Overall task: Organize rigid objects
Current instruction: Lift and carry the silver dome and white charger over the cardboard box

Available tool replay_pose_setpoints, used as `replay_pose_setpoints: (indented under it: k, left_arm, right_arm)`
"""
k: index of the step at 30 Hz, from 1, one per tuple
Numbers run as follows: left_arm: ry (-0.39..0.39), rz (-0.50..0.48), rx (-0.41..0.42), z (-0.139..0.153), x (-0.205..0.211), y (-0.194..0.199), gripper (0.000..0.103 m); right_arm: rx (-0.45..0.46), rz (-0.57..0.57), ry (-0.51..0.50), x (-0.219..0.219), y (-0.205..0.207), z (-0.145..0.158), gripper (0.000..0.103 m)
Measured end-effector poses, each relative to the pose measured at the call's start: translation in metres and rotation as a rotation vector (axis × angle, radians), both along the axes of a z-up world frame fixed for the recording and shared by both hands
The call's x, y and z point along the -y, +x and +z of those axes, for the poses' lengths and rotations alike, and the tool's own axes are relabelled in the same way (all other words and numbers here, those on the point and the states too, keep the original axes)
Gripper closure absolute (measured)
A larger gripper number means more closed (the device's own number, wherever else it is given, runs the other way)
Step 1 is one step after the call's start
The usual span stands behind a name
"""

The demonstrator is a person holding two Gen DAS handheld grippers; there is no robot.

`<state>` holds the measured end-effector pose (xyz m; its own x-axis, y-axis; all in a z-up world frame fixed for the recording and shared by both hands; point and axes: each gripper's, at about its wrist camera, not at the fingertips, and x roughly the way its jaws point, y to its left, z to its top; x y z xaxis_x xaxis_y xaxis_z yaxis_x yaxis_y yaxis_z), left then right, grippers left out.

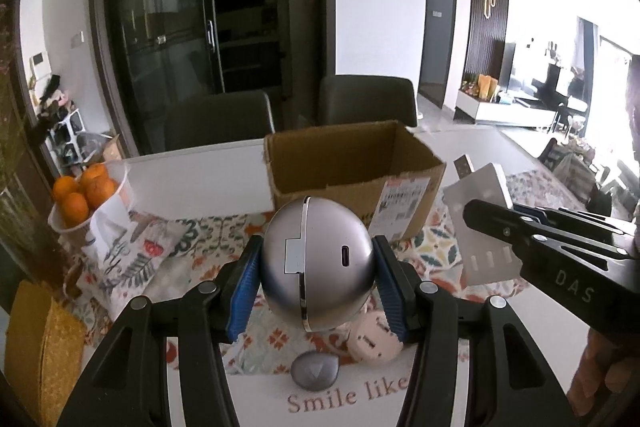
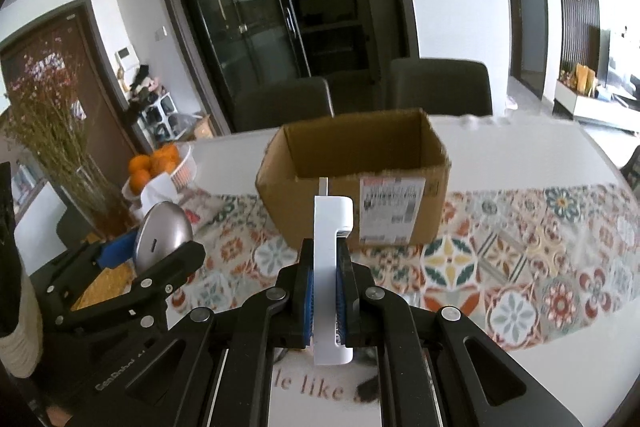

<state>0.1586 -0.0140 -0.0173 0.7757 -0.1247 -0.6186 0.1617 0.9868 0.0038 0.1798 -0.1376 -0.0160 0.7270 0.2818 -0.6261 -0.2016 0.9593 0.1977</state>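
Note:
My left gripper [image 1: 316, 287] is shut on a round silver case [image 1: 316, 263] with a charging port, held above the table in front of an open cardboard box [image 1: 356, 183]. In the right wrist view the same case [image 2: 162, 233] shows at the left in the left gripper [image 2: 160, 251]. My right gripper [image 2: 323, 291] is shut on a flat white device [image 2: 330, 267], held edge-on in front of the box [image 2: 356, 187]. The white device [image 1: 480, 227] and right gripper [image 1: 496, 227] show at the right of the left wrist view. A small grey pebble-shaped item [image 1: 316, 371] and a pale pink item [image 1: 372, 343] lie on the table below.
A patterned table runner [image 2: 520, 267] covers the white table [image 1: 200, 183]. A bowl of oranges [image 1: 86, 195] and a tissue pack stand at the left. A vase of dried flowers [image 2: 60, 147] is further left. Two dark chairs [image 1: 368, 99] stand behind the table.

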Motion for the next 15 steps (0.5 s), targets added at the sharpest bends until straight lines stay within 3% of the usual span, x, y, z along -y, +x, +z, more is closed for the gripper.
replay_pose_setpoints:
  k: [15]
  left_arm:
    - [-0.009, -0.022, 0.030, 0.028, 0.003, 0.069, 0.050]
  right_arm:
    - [0.049, 0.007, 0.025, 0.009, 0.068, 0.029, 0.094]
